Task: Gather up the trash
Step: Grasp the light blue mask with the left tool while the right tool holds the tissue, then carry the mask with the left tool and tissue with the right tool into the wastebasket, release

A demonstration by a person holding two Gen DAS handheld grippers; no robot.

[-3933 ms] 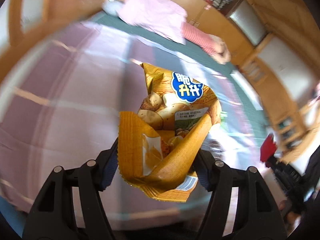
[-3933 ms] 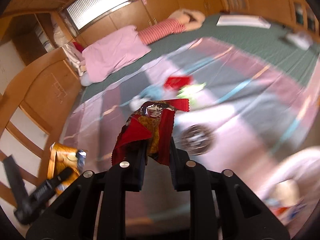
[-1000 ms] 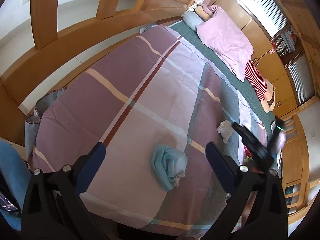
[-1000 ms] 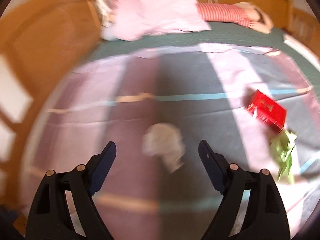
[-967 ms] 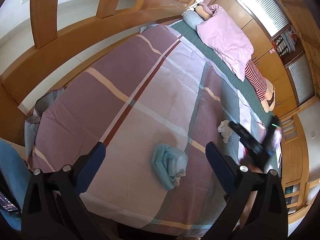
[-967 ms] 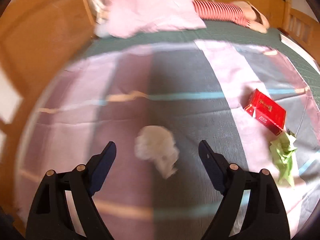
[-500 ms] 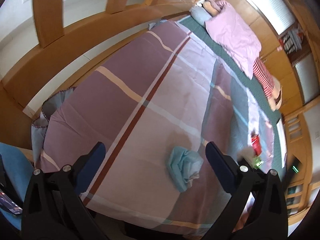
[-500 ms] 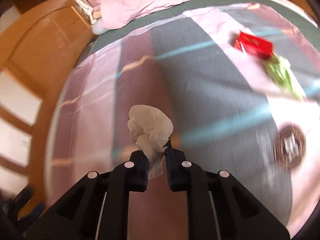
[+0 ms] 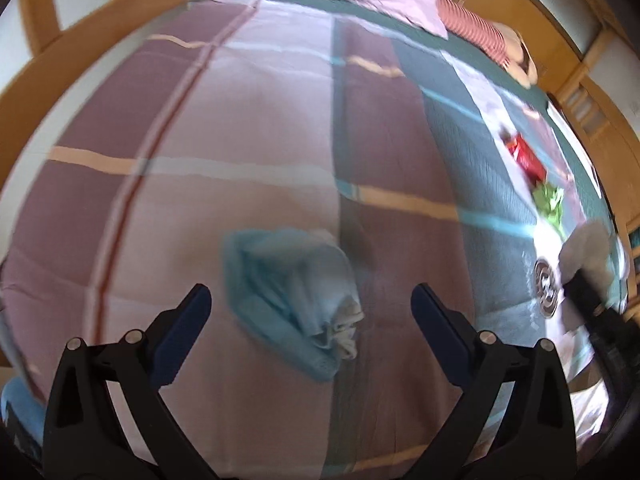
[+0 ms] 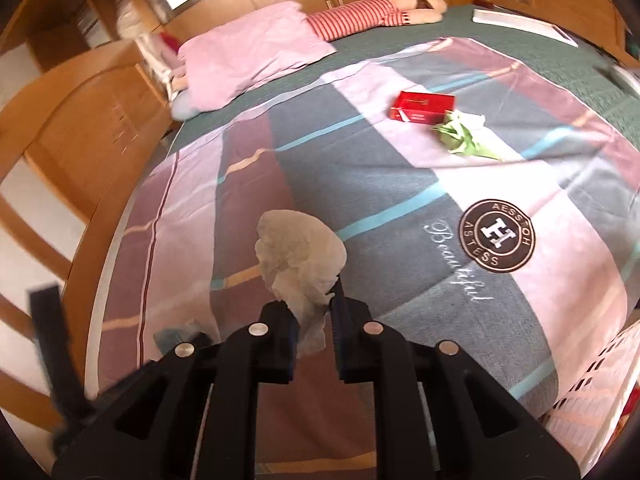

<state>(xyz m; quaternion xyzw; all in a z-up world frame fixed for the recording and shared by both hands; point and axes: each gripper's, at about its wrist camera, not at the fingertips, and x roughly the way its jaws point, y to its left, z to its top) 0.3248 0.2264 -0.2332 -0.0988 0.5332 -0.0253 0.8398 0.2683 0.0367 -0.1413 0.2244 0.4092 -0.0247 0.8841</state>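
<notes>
My right gripper (image 10: 314,312) is shut on a crumpled white tissue (image 10: 298,252) and holds it above the striped bedspread (image 10: 360,184). My left gripper (image 9: 310,312) is open and empty, low over a crumpled light-blue wad (image 9: 288,292) that lies between its fingers' line. A red box (image 10: 422,106) and a crumpled green wrapper (image 10: 464,136) lie further up the bed; they also show in the left wrist view, the red box (image 9: 526,158) and the green wrapper (image 9: 550,200). The right gripper with the tissue (image 9: 588,256) shows at the right edge of the left view.
A pink pillow (image 10: 248,52) and a striped doll (image 10: 360,14) lie at the head of the bed. A wooden bed frame (image 10: 88,120) curves along the left. A white slotted basket (image 10: 596,384) is at the lower right. A round logo (image 10: 498,236) is printed on the cover.
My right gripper has lifted the tissue off the bed and drawn back. My left gripper has dropped closer to the blue wad, still open.
</notes>
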